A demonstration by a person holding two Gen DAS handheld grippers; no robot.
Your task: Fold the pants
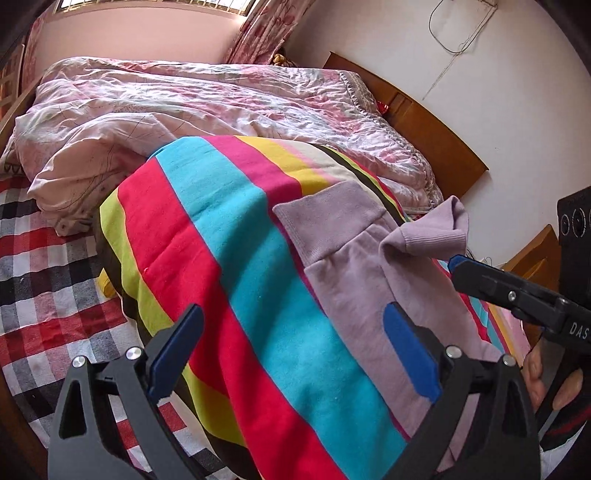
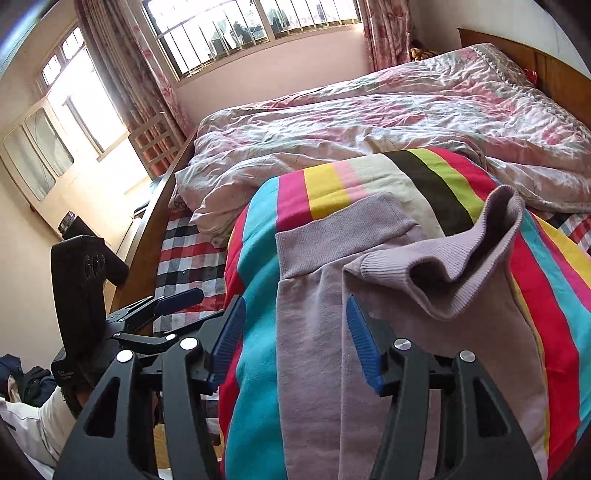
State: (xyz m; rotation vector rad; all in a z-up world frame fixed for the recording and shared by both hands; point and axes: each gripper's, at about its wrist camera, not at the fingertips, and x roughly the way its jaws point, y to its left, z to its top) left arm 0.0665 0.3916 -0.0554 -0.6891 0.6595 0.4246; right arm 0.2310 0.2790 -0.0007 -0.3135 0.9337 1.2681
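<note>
Lilac pants (image 1: 354, 273) lie on a rainbow-striped blanket (image 1: 229, 236), ribbed waistband toward the far end, one ribbed part (image 1: 432, 232) folded up and standing open. They also show in the right wrist view (image 2: 317, 332), with the open waistband (image 2: 465, 266) at right. My left gripper (image 1: 291, 347) is open over the blanket's near part, its right finger above the pants. My right gripper (image 2: 295, 339) is open and empty, straddling the pants' left half. Neither holds cloth. The right gripper also shows in the left wrist view (image 1: 491, 277) at the right edge.
The striped blanket (image 2: 424, 177) is draped over a mound on the bed. A rumpled pink floral quilt (image 1: 207, 96) lies beyond it. A red-black checked sheet (image 1: 44, 280) is at left. Wooden headboard (image 1: 424, 122) at right; barred window (image 2: 236, 33) and curtains behind.
</note>
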